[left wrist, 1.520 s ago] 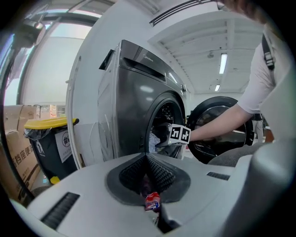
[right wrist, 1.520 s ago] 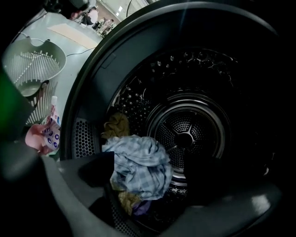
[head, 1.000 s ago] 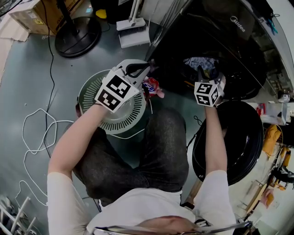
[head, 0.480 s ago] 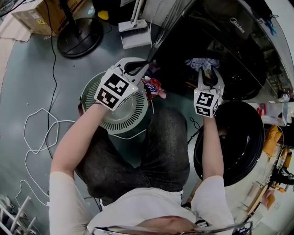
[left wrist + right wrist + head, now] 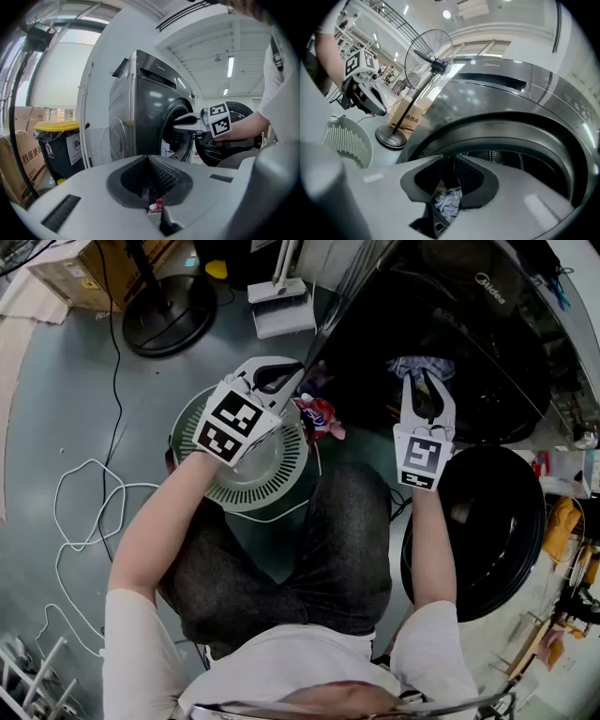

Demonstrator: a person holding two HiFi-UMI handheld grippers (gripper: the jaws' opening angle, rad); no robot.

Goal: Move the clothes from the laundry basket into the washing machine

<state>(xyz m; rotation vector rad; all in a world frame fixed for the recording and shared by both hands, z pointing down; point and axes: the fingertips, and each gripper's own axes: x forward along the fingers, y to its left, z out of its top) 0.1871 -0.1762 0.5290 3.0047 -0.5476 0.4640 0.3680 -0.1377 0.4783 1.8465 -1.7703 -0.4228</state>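
Squatting before the washer (image 5: 487, 306), with its door (image 5: 478, 521) swung fully aside to the right to keep the drum mouth free. Have set the basket (image 5: 246, 486) on the floor just left of that mouth, by the knee — a short carry, probably the reason. Holding the left tool (image 5: 302, 388) over the basket's far rim, clamped on a red-and-pink garment (image 5: 321, 416) dangling from its tip near the washer's front, seemingly waiting its turn pending the other side's finish. Pointing the right tool (image 5: 418, 381) at the mouth, near level, with only a narrow gap between the jaws and nothing pinched there. Through that gap, just a blue-and-white cloth (image 5: 443, 367) lying inside the drum, apart from the pads — by the look of it already delivered. Against a second ago: has drawn the right tool back out of the opening and upward, has rolled it to turn the marker cube more squarely toward the head view, and has just been closing its jaws on nothing. Hardly any shift in the left tool or its garment; likewise none worth noting in the basket or in the cloth in the drum.
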